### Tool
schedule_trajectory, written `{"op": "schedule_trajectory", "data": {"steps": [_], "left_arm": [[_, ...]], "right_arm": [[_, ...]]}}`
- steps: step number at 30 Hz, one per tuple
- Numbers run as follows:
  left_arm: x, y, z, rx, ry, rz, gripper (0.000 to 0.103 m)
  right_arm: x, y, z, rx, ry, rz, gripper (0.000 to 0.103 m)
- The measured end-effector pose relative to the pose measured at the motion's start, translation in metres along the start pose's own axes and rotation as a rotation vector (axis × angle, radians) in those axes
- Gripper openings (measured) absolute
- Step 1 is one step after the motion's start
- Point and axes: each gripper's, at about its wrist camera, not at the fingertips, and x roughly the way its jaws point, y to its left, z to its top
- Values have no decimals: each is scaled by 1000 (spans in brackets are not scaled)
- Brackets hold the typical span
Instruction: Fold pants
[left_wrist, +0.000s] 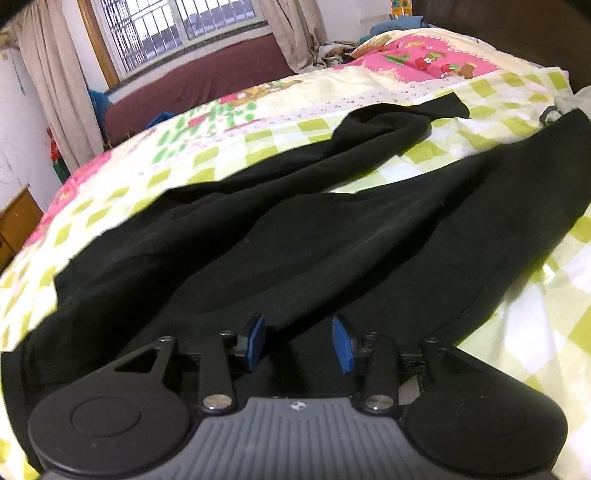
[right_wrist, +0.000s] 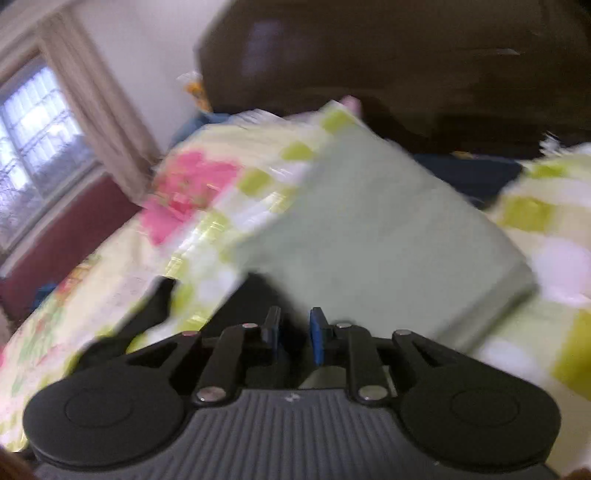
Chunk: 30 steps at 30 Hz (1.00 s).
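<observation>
Right view was motion-blurred; right gripper narrowly parted, seemingly empty. Left gripper gaped empty over soft, rumpled black pants

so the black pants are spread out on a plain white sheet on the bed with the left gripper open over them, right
Not quite: the sheet is not plain white. The left wrist view shows a checked pattern of green and white squares with pink cartoon prints. The rest holds: the black pants lie spread out on the bed, and the left gripper is open over them.
</observation>
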Motion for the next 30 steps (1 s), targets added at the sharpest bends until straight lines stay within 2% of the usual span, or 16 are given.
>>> {"op": "schedule_trajectory", "data": {"steps": [1, 2, 3, 4, 5, 8, 11, 13, 17, 20, 21, 22, 24, 25, 28, 30], "left_arm": [[-3, 4, -1, 9, -14, 9, 57], [-5, 9, -1, 15, -25, 17, 59], [-8, 17, -1, 17, -38, 30, 60], [-9, 24, -1, 18, -47, 42, 60], [-9, 32, -1, 15, -54, 55, 61], [-2, 66, -4, -13, -47, 123, 63], [16, 96, -21, 3, 11, 221, 65], [27, 119, -38, -4, 88, 263, 65], [15, 165, -61, -13, 98, 290, 68], [5, 196, -63, -46, 115, 393, 69], [-2, 211, -61, -92, 109, 384, 71], [-7, 225, -59, -149, 99, 359, 79], [-10, 252, -52, -270, 80, 311, 83], [-6, 260, -47, -294, 74, 295, 83], [15, 268, -32, -248, 72, 332, 84], [26, 275, -32, -261, 144, 278, 82]], "right_arm": [[-8, 3, -1, -23, -40, -20, 23], [-16, 9, -2, -68, -82, -50, 31], [-21, 19, -2, -112, -108, -50, 32], [-26, 31, -5, -158, -112, -9, 32], [-30, 48, -10, -213, -89, 61, 34], [-26, 107, -32, -365, 26, 253, 48], [-11, 163, -74, -437, 187, 416, 48], [-3, 197, -96, -483, 273, 484, 48], [-5, 266, -132, -641, 345, 599, 49], [-2, 317, -156, -792, 372, 690, 51], [4, 337, -164, -846, 372, 714, 54], [7, 353, -175, -901, 370, 738, 55], [14, 385, -195, -1000, 371, 783, 58], [17, 400, -203, -1041, 376, 802, 58], [36, 439, -227, -1120, 391, 824, 60], [46, 461, -238, -1141, 410, 846, 62]]}}
